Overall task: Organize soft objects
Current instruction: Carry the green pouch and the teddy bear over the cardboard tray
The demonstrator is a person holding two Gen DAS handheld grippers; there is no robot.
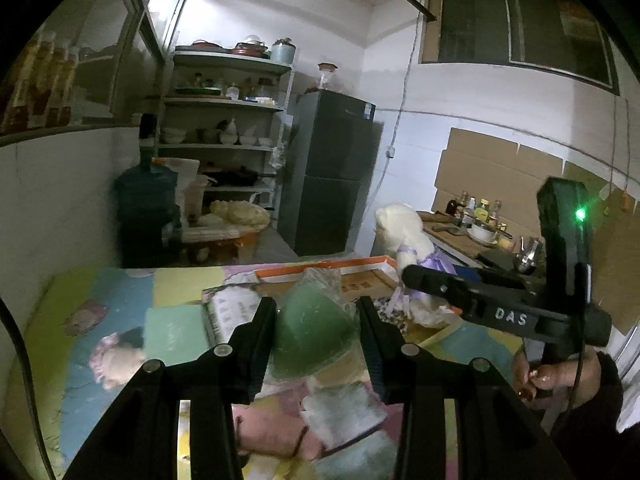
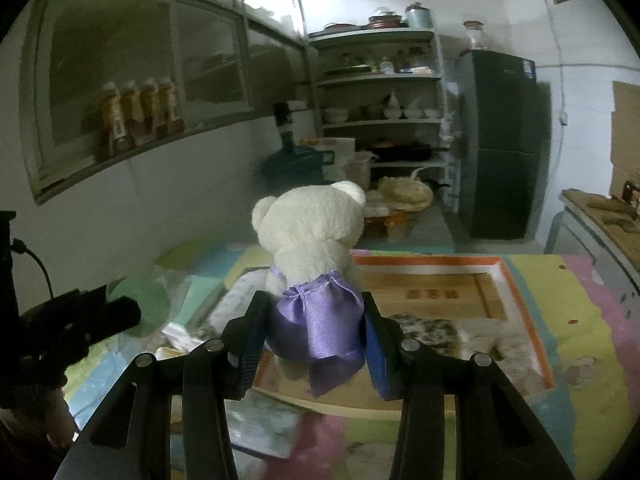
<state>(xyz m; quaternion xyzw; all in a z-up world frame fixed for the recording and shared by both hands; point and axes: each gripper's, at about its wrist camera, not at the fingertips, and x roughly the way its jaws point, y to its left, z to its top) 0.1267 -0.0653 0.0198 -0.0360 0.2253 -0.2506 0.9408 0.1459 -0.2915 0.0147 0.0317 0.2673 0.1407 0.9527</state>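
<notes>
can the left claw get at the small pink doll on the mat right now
Probably not yet: the left claw is shut on a bagged green item. The pink doll lies uncovered on the mat.

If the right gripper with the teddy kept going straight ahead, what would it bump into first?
The right gripper holds the teddy above the wooden tray. Straight ahead looks free past the tray's far edge; the clutter before the shelves probably comes first, though depth is unclear.
</notes>
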